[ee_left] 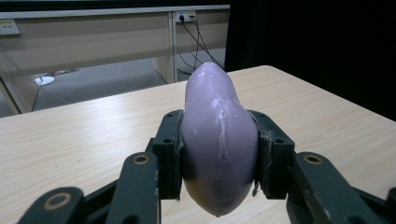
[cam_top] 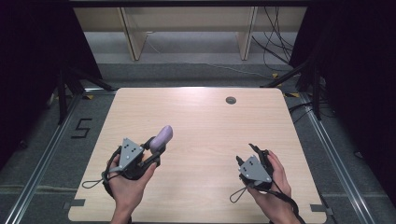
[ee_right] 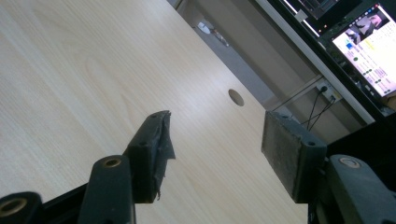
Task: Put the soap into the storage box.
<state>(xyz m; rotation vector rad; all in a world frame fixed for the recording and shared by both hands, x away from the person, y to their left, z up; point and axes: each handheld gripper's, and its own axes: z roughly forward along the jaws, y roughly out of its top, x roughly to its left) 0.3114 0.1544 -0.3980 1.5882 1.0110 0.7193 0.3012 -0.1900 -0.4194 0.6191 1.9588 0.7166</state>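
A smooth purple, eggplant-shaped object point(cam_top: 161, 137) point(ee_left: 217, 140) sticks up and forward out of my left gripper point(cam_top: 156, 150) point(ee_left: 218, 154), whose two black jaws are shut on its sides. It is held over the left front part of the wooden table point(cam_top: 201, 121). My right gripper point(cam_top: 252, 151) point(ee_right: 219, 154) hovers over the right front of the table, open, with nothing between its pads point(ee_right: 289, 154). A person's hands hold both grippers from the near edge.
A round cable hole point(cam_top: 230, 100) point(ee_right: 236, 97) lies near the table's far edge. Beyond the table stand light wooden furniture legs point(cam_top: 133, 37) and loose cables point(cam_top: 275, 42) on the floor. A lit monitor point(ee_right: 369, 42) appears at the upper right of the right gripper view.
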